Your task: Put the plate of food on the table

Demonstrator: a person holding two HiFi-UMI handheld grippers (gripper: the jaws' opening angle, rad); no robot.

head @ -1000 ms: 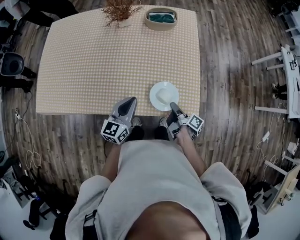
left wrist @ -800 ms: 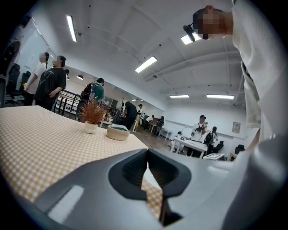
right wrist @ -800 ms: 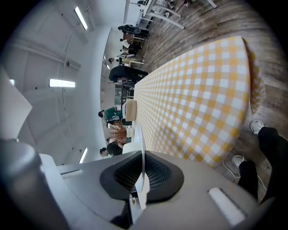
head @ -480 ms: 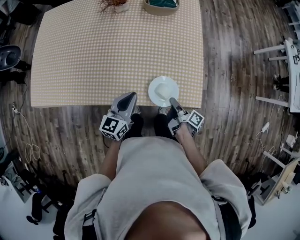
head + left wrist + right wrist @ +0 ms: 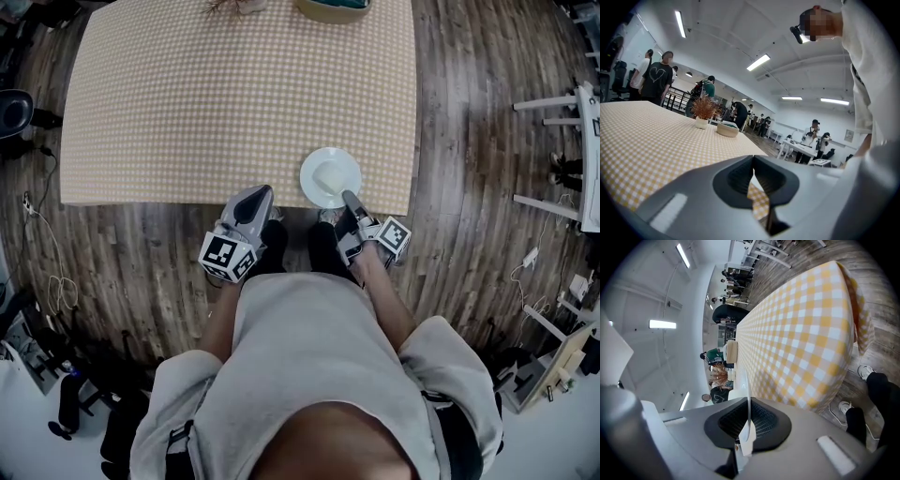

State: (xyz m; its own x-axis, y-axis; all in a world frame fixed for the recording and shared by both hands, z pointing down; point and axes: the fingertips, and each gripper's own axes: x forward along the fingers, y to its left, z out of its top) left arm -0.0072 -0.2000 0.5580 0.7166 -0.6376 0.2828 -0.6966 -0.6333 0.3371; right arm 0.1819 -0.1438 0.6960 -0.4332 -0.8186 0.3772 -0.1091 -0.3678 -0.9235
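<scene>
While standing at the near edge of the table [image 5: 234, 103], covered in yellow-and-white check, pinches a white plate [image 5: 311, 164] by its near rim with the right gripper [image 5: 349, 199]. Jaws clamped tight on that rim, seen edge-on as a thin white blade between them in the right gripper view. Just ahead of the right gripper's tips, over the table's near right corner: the plate, with a pale block of food [image 5: 328, 178] at its middle. Possibly resting on the table already, possibly just above it; hard to tell from overhead. Holds the left gripper [image 5: 263, 192] just to the left of the plate, apart from it, tips at the table's near edge. Jaws together there, nothing between them. Far ahead of the left gripper, at the opposite end of the table: a potted dried plant [image 5: 704, 110] and, just right of it, a shallow bowl [image 5: 727, 129] with something teal inside. Beyond those, people [image 5: 656, 77] standing in a bright room.
</scene>
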